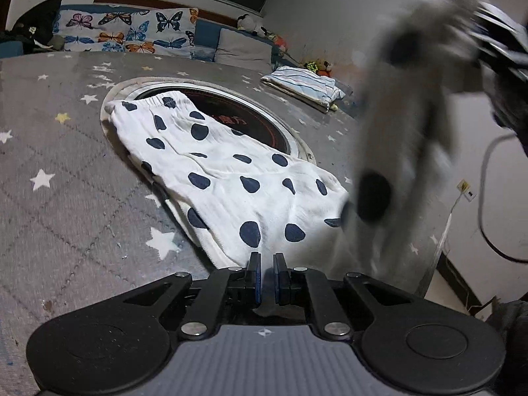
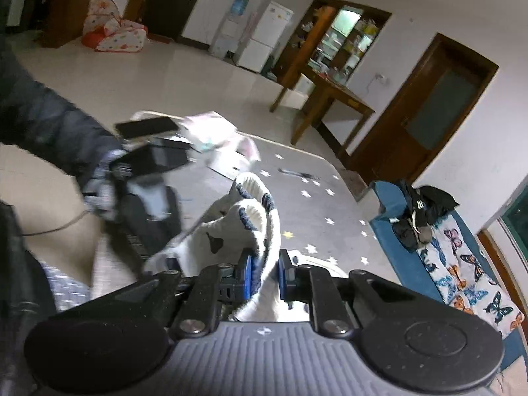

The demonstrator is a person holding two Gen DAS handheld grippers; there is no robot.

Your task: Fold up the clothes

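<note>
A white garment with dark blue dots (image 1: 231, 178) lies across a grey star-patterned table (image 1: 59, 151), its elastic waistband at the far end. My left gripper (image 1: 266, 260) is shut on the garment's near edge, low over the table. A blurred part of the same garment (image 1: 409, 105) hangs lifted at the right. In the right wrist view my right gripper (image 2: 264, 264) is shut on a bunched fold of the dotted garment (image 2: 250, 221), held above the table. The left gripper (image 2: 145, 171) and a dark sleeve (image 2: 43, 115) appear blurred at the left.
A round dark inset with a metal rim (image 1: 264, 122) sits in the table under the garment. A folded striped cloth (image 1: 303, 85) lies at the far right. A butterfly-print cushion (image 1: 132, 29) lines a blue sofa (image 2: 392, 227). A cable (image 1: 485, 211) hangs at the right.
</note>
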